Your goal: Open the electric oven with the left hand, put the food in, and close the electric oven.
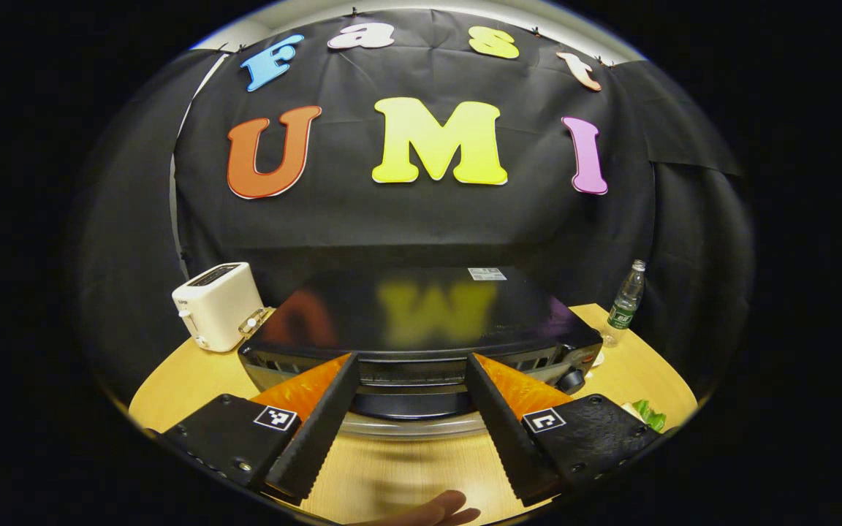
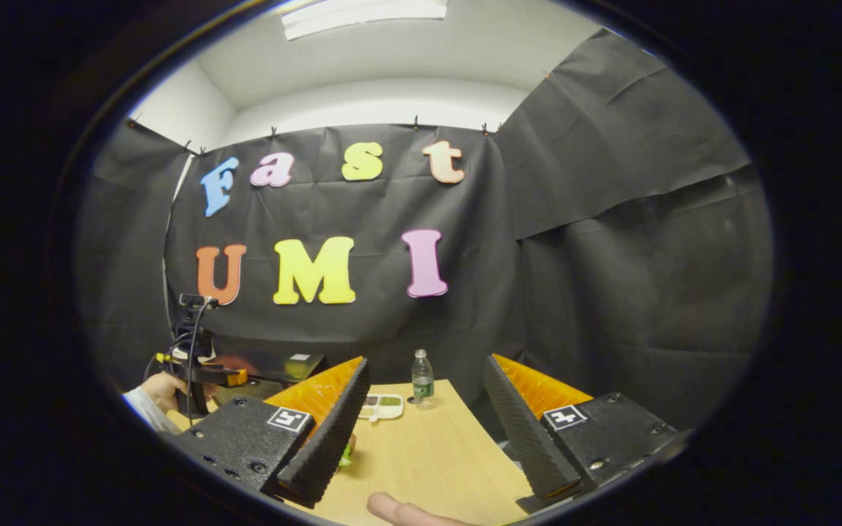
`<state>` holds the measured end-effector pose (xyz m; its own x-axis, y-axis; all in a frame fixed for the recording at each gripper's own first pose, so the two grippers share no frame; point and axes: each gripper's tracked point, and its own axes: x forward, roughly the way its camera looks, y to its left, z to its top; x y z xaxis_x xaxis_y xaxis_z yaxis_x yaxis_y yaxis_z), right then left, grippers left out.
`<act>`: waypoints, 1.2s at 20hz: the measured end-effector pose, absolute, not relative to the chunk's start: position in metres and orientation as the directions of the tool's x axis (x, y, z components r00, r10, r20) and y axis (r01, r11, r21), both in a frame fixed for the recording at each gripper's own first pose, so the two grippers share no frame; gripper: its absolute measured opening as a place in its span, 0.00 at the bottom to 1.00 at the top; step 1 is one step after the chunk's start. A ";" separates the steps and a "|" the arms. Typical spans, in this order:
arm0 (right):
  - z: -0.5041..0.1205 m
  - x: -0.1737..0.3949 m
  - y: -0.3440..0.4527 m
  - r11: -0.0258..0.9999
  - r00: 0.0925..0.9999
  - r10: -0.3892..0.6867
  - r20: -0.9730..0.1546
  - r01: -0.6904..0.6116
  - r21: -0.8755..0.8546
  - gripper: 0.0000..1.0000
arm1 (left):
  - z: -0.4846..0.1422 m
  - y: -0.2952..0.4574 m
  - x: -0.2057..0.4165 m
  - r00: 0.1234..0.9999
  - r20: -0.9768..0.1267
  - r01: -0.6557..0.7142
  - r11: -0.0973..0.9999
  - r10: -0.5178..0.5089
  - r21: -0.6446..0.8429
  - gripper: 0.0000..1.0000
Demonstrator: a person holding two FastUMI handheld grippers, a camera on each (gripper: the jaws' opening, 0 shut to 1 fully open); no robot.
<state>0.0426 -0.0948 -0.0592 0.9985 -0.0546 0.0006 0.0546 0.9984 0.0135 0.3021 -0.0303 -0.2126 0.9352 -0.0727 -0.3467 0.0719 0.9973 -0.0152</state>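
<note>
Centrally placed on wooden table point(image 1: 187, 380): black electric oven point(image 1: 421, 321), door closed. Just before its handle, left gripper point(image 1: 412, 416), spread wide, empty. Right gripper point(image 2: 421, 431) likewise agape, empty, above tabletop, food tray point(image 2: 381, 406) beyond.

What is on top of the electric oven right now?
On the electric oven, just a small label near the back edge. Its inside cannot be seen from here.
</note>
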 end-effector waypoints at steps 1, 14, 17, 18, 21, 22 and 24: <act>-0.059 0.041 -0.097 0.998 0.998 -0.059 0.001 0.059 0.015 1.00 | -0.215 -0.029 0.294 0.937 -0.343 0.074 0.997 -0.073 -0.011 0.97; -0.065 0.018 -0.098 0.996 0.996 -0.083 -0.013 0.083 0.044 0.96 | -0.296 -0.024 0.186 0.918 -0.388 0.071 0.997 -0.076 -0.029 0.95; -0.065 0.015 -0.100 0.995 0.995 -0.095 -0.018 0.096 0.035 1.00 | -0.325 -0.019 0.181 0.897 -0.437 0.053 0.997 -0.072 -0.056 0.95; -0.064 0.015 -0.100 0.995 0.995 -0.098 -0.017 0.099 0.032 0.95 | -0.332 -0.019 0.181 0.891 -0.447 0.051 0.997 -0.074 -0.065 0.95; -0.063 0.014 -0.098 0.994 0.995 -0.100 -0.018 0.101 0.031 0.96 | -0.351 -0.021 0.179 0.876 -0.477 0.041 0.996 -0.072 -0.074 0.95; -0.064 0.015 -0.098 0.994 0.995 -0.101 -0.020 0.102 0.030 0.96 | -0.350 -0.022 0.179 0.882 -0.467 0.044 0.997 -0.069 -0.065 0.95; -0.065 0.018 -0.094 0.995 0.995 -0.097 -0.025 0.098 0.029 0.96 | -0.349 -0.020 0.180 0.887 -0.457 0.053 0.997 -0.070 -0.050 0.95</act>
